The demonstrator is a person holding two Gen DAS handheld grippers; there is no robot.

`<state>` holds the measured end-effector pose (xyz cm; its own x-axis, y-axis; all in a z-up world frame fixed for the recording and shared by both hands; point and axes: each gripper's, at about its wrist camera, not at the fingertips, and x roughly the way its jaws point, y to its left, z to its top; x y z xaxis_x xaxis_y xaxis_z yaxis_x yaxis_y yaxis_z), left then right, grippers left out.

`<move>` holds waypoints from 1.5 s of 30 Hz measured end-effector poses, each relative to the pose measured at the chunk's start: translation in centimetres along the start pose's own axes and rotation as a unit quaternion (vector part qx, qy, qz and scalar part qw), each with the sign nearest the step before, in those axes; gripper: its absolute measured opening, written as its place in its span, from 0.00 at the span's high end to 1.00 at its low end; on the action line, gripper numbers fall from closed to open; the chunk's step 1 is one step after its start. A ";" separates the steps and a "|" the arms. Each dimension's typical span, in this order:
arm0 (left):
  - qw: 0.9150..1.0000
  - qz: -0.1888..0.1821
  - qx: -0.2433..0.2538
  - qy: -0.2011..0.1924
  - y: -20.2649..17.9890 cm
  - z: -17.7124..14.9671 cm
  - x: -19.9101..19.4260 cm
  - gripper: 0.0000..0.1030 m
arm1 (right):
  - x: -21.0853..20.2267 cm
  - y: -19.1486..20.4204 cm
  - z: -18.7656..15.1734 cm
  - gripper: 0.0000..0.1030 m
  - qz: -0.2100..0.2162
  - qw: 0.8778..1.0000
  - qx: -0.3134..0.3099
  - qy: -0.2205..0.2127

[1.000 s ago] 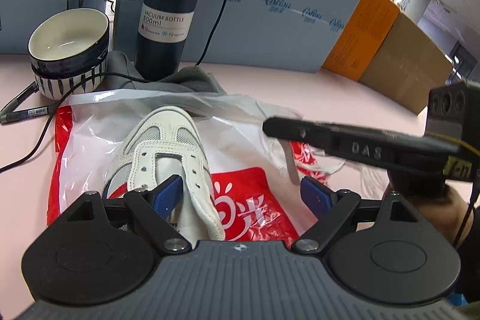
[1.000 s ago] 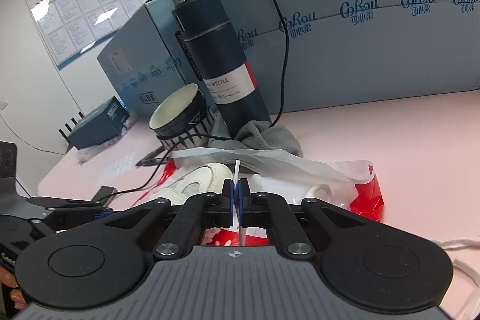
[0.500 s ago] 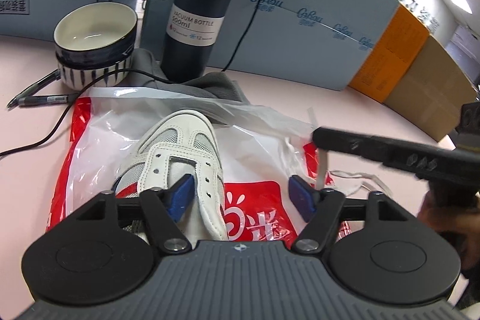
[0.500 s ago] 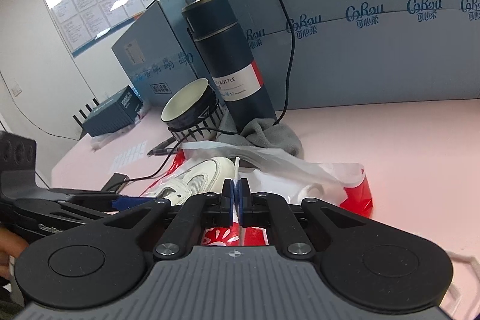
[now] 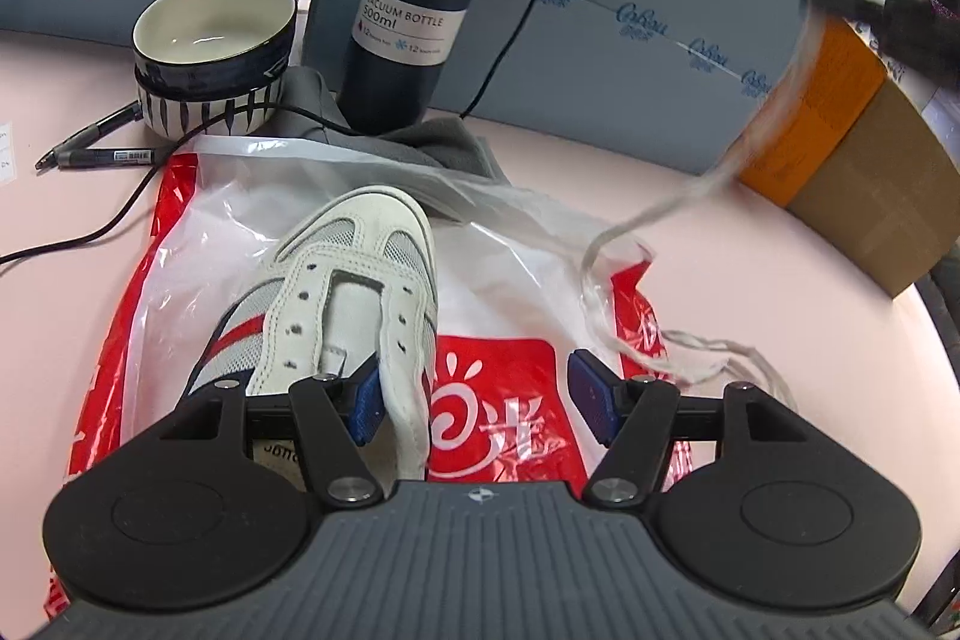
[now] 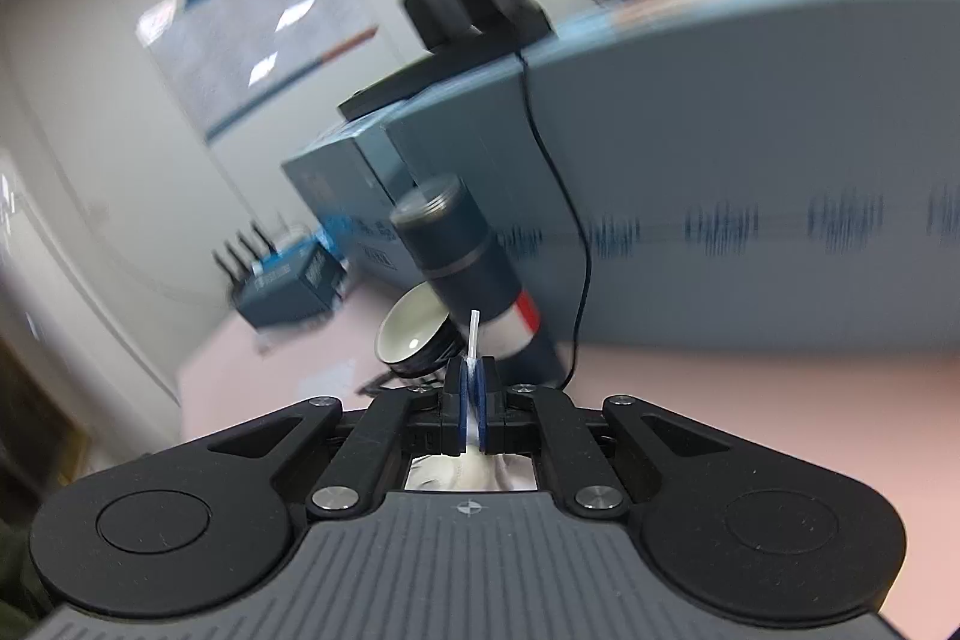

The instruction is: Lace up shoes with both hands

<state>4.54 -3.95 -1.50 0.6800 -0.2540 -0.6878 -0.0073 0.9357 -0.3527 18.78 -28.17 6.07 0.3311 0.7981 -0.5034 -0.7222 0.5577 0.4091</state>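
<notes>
Lace is trailing in a blurred white line from the upper right down across the bag to the table. Right gripper is pinching its tip between closed fingers. Left gripper is hovering wide open and empty over the shoe, which is lying unlaced on the bag.

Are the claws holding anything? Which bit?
The right claw pinches the white shoelace near its tip, which pokes out above the pads. The left claw is open by the shoe, holding nothing.
</notes>
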 end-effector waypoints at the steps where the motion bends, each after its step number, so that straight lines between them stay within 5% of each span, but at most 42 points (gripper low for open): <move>1: 1.000 0.000 0.000 0.001 0.0 -0.1 -0.1 0.43 | 0.5 0.4 0.2 0.96 -0.004 1.000 -0.026 0.013; 5: 1.000 0.000 -0.005 0.003 -0.1 -0.4 -0.3 0.42 | 2.6 2.2 0.9 0.96 -0.019 0.989 -0.130 0.063; 10: 1.000 -0.002 -0.004 -0.001 0.1 -0.9 -0.5 0.42 | 5.3 4.1 1.4 0.96 -0.038 0.960 -0.250 0.119; 17: 1.000 0.008 0.007 -0.011 -0.1 -1.0 -0.4 0.41 | 11.0 3.0 -4.6 0.90 -0.052 0.950 -0.285 0.121; 19: 1.000 0.013 0.007 -0.014 -0.2 -1.0 -0.4 0.41 | 10.9 2.7 -5.0 0.82 -0.041 0.952 -0.281 0.114; 23: 0.999 0.025 0.002 -0.022 -0.4 -0.9 -0.3 0.39 | 10.0 2.9 -5.5 0.81 -0.038 0.943 -0.312 0.107; 28: 0.999 0.039 -0.004 -0.028 -0.7 -0.8 0.0 0.34 | 9.9 2.6 -5.5 0.79 -0.047 0.953 -0.284 0.091; 36: 0.997 0.061 -0.013 -0.044 -0.7 -0.5 0.6 0.34 | 11.2 -0.6 -5.8 0.80 -0.038 0.988 -0.121 0.085; 38: 0.996 0.076 -0.005 -0.040 -0.7 -0.4 0.8 0.44 | 11.4 -1.0 -5.8 0.96 -0.035 0.992 -0.090 0.084; 40: 0.995 0.088 -0.001 -0.036 -0.2 -0.5 0.9 0.67 | 11.1 -1.0 -5.6 0.96 -0.028 0.993 -0.077 0.080; 45: 0.997 0.074 -0.003 -0.034 1.0 -0.7 0.6 0.80 | 9.0 0.4 -5.0 0.96 0.030 0.992 -0.099 0.074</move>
<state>4.42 -3.35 -2.71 0.7194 -0.0961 -0.6879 -0.1147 0.9603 -0.2542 18.48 -21.89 -2.09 0.2023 0.7780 -0.5949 -0.8477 0.4433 0.2914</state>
